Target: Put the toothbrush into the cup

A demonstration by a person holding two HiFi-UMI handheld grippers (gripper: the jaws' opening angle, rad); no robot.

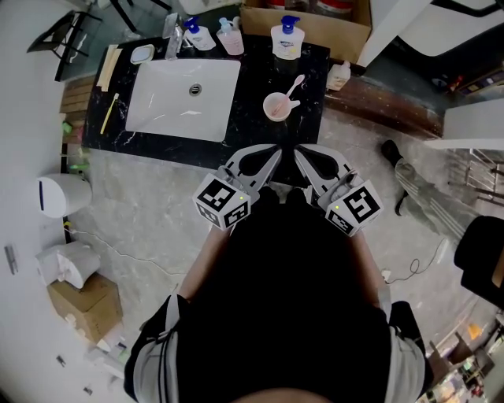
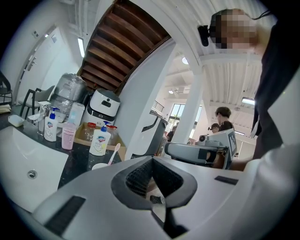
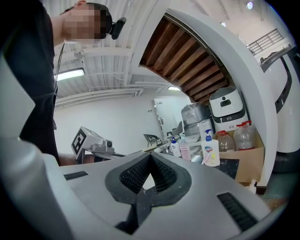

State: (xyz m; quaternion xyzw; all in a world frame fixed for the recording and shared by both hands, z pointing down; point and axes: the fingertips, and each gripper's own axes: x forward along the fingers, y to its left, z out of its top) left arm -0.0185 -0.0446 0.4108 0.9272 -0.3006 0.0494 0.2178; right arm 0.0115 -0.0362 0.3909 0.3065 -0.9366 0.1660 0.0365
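Note:
A pink cup (image 1: 276, 105) stands on the black counter (image 1: 253, 75), right of the white basin. A pink toothbrush (image 1: 295, 84) leans in it, its head sticking out over the rim toward the upper right. The left gripper view shows the same cup (image 2: 99, 166) and toothbrush (image 2: 114, 153) some way ahead. My left gripper (image 1: 271, 152) and right gripper (image 1: 302, 154) are held close to the person's body, just short of the counter's near edge. Both are shut and hold nothing, as the left gripper (image 2: 152, 160) and the right gripper (image 3: 150, 156) show in their own views.
A white basin (image 1: 183, 97) fills the counter's left half. Soap bottles (image 1: 287, 39) and a pink tumbler (image 1: 231, 38) line the back edge by the tap. A cardboard box (image 1: 315, 21) sits behind. A yellow stick-like item (image 1: 109, 113) lies left of the basin.

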